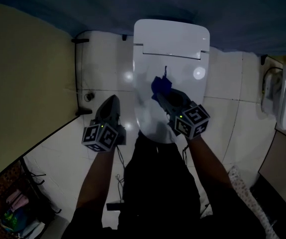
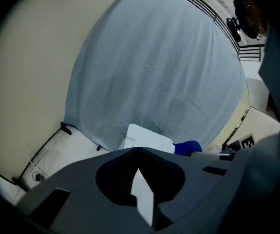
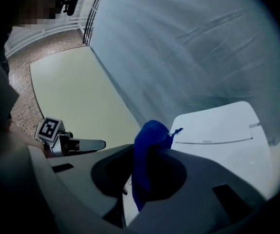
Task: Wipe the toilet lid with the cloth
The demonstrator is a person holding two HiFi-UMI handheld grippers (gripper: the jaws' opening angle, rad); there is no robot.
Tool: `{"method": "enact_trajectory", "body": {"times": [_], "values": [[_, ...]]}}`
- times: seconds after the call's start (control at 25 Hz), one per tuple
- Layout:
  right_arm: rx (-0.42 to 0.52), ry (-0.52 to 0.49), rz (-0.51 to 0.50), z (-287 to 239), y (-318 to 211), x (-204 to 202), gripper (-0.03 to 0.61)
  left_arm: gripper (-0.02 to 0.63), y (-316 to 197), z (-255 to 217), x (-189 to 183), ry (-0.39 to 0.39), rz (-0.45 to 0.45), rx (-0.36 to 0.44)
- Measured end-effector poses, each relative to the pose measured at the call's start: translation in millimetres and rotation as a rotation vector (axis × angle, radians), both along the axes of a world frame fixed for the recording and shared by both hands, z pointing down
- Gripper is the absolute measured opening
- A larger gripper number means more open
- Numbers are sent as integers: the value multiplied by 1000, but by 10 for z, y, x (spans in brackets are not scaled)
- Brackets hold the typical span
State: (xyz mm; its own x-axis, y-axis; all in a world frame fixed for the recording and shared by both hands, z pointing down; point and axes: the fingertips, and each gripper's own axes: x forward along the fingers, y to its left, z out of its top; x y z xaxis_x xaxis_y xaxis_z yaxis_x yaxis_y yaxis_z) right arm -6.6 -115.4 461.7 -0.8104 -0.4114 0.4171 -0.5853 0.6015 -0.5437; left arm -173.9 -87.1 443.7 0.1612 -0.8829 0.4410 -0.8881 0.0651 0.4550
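Backdrop sheet point(image 1: 242, 14): a blue-grey sheet hangs behind the toilet and is no part of the job.
Toilet lid point(image 1: 185, 78): white, closed and glossy, with glare spots on it.
Left gripper point(image 1: 113, 101): held off to the lid's left over the floor tiles, its tongs closed together with nothing between them.
Right gripper point(image 1: 163, 97): over the middle of the lid, tongs pinched tight on the cloth.
Cloth point(image 1: 161, 86): small, dark blue and bunched, it sticks out past the jaw tips above the lid. I can't tell from here whether it touches.
Doing it well: I'd say lower the wad until it lies flat on the lid. Then sweep in overlapping passes from hinge to front edge, keeping the hard jaw tips off the plastic.
Count: one sheet, one lid, two grippers, one cloth.
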Motion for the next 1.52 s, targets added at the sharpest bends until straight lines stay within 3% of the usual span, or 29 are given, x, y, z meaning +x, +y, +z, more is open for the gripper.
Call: {"method": "enact_trajectory", "body": {"times": [0.16,0.36,0.56,0.72,1.0,1.32,1.52], "values": [[-67,-38,-67,255,-185,-494,49,-8,70,117,-109,-41,19,-13],[-133,5,-158,686,-476,-1114,49,-8,144,313,-235,-50,2,-36],[-289,153,-71,1431,-844,-1341,49,-8,210,528,-275,-69,16,-63],[-436,261,12,1959,-1021,-1095,51,-8,292,606,-238,-63,29,-92],[-294,426,-103,2035,-1044,-763,51,-8,348,680,-84,-54,74,-131],[-299,388,-11,2030,-1176,30,51,-8,218,817,256,-59,152,-123],[-272,445,45,2047,-1212,681,51,-8,210,917,449,-38,174,-147]]}}
